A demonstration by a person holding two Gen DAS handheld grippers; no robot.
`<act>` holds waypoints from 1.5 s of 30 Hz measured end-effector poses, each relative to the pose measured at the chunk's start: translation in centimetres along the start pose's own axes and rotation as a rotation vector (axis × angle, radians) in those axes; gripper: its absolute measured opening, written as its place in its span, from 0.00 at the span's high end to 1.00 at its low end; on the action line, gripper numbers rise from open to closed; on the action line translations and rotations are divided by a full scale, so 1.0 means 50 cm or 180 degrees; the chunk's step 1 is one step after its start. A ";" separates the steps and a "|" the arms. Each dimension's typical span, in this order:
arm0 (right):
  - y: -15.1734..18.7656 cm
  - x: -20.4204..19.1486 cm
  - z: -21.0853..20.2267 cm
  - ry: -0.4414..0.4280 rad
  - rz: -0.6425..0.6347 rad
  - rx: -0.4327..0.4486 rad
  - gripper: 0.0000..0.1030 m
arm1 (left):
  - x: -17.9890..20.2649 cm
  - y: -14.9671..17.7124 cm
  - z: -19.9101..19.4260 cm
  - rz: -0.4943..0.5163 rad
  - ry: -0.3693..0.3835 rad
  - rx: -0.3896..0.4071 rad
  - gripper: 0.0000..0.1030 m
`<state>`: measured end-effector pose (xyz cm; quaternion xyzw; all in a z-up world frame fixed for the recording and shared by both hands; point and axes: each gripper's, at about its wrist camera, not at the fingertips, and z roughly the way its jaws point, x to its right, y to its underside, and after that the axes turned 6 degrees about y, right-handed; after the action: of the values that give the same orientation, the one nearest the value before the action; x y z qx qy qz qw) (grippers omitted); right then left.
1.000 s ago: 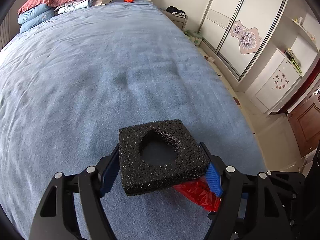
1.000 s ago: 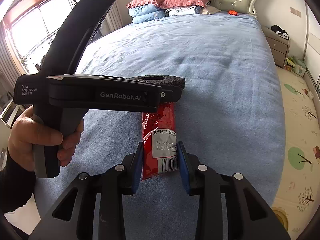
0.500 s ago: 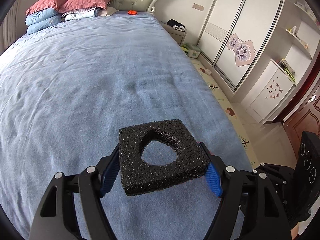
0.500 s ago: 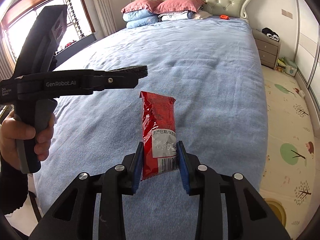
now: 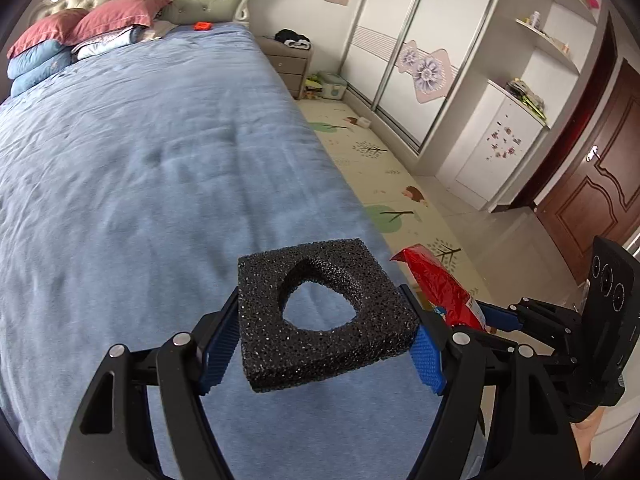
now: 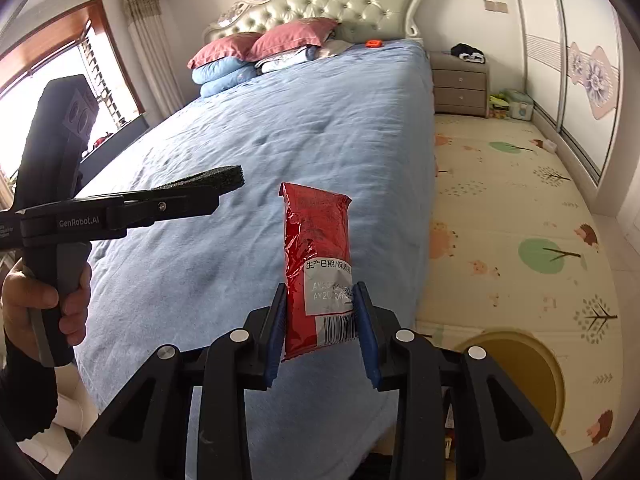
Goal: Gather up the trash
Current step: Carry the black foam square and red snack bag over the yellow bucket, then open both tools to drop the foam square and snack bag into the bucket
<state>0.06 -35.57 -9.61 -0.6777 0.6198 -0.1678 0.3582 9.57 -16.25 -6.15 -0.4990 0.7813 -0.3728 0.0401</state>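
— What's around me?
— A bed under a blue cover, tufted headboard, red and blue pillows.
— And to my right?
— A nightstand, a patterned floor mat, sliding wardrobe doors. Daylight comes through the window.

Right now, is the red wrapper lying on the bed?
No, the red wrapper is held up off the bed, clamped in the right gripper.

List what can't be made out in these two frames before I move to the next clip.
- Yellow bin, right wrist view: the hand-held gripper's frame hides its near side, and its contents don't show.
- Wrapper label: the date code is blurred and partly behind a finger.
- Wrapper, left wrist view: its lower end is hidden behind the left gripper's finger and the foam.
- Orange item on the bed: too small to identify.
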 end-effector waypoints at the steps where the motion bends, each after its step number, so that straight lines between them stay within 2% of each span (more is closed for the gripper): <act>1: 0.010 0.019 -0.013 0.0039 0.0057 0.0020 0.69 | 0.022 0.002 0.012 0.0050 0.0040 -0.0034 0.28; 11: 0.117 0.200 -0.124 0.0510 0.0632 0.0136 0.69 | 0.238 0.028 0.161 0.0500 0.0490 -0.0448 0.28; 20: 0.206 0.324 -0.146 0.0778 0.1037 0.0013 0.69 | 0.350 0.037 0.310 0.0604 0.0775 -0.0903 0.28; 24: 0.233 0.355 -0.128 0.0844 0.1150 -0.0076 0.69 | 0.372 0.043 0.368 0.0613 0.0798 -0.1098 0.28; 31: 0.259 0.402 -0.105 0.0899 0.1267 -0.0189 0.69 | 0.390 0.051 0.426 0.0672 0.0781 -0.1263 0.28; 33: 0.260 0.411 -0.100 0.0899 0.1293 -0.0194 0.67 | 0.390 0.052 0.432 0.0689 0.0795 -0.1283 0.23; 34: 0.262 0.415 -0.098 0.0896 0.1309 -0.0197 0.58 | 0.390 0.051 0.435 0.0678 0.0776 -0.1281 0.14; 36: 0.265 0.423 -0.094 0.0917 0.1341 -0.0199 0.52 | 0.386 0.051 0.437 0.0654 0.0728 -0.1245 0.09; 45: 0.283 0.431 -0.093 0.0906 0.1438 -0.0269 0.52 | 0.394 0.058 0.448 0.0743 0.0662 -0.1329 0.08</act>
<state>-9.47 -57.22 -20.91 -0.5062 0.8059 -0.1512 0.2671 7.31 -43.69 -17.95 -0.3619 0.8936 -0.2456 -0.1015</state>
